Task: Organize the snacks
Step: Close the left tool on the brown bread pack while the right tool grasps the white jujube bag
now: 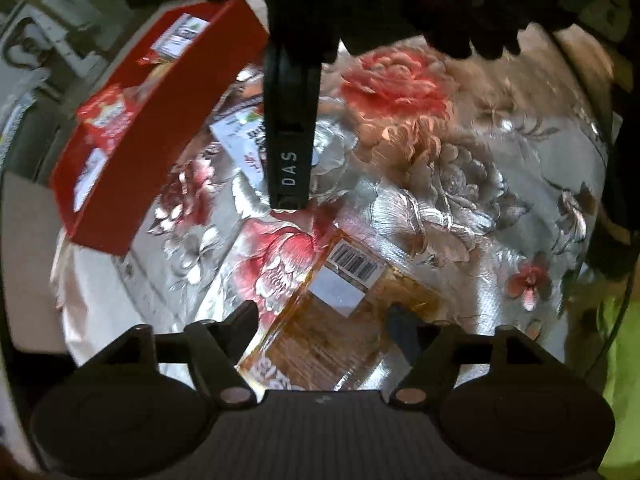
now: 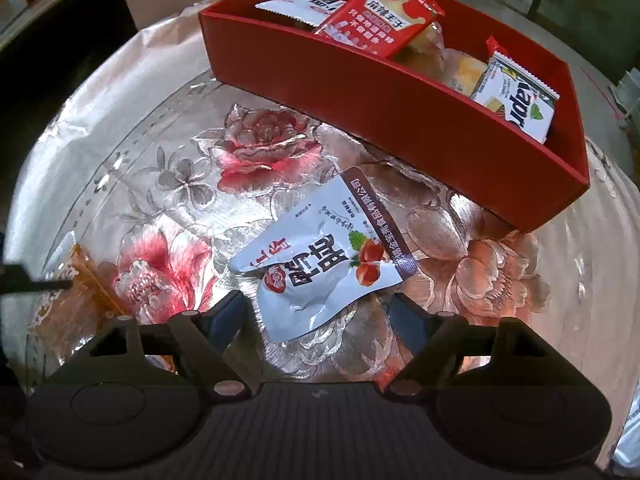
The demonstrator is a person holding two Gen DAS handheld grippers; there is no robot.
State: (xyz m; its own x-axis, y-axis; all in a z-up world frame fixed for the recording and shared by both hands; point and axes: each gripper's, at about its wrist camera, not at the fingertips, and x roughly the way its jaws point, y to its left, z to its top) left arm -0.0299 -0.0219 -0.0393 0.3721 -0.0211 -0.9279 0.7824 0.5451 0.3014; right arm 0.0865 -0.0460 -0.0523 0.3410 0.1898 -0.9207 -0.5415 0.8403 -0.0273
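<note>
The left gripper (image 1: 324,316) hangs low over the floral silvery tablecloth (image 1: 460,184), its fingers spread on either side of a clear amber-brown snack packet with a barcode label (image 1: 340,312). The right gripper (image 2: 318,312) is likewise spread, straddling a white crumpled snack pouch printed with red fruit (image 2: 320,256). Beyond it sits the red rectangular cardboard box (image 2: 400,120) holding a red crown-printed wrapper (image 2: 380,16) and a white wafer packet (image 2: 516,100).

A floral-clothed table (image 2: 168,184) bears a red box (image 2: 400,112), white packet (image 2: 320,256) and amber packet (image 1: 344,320).
</note>
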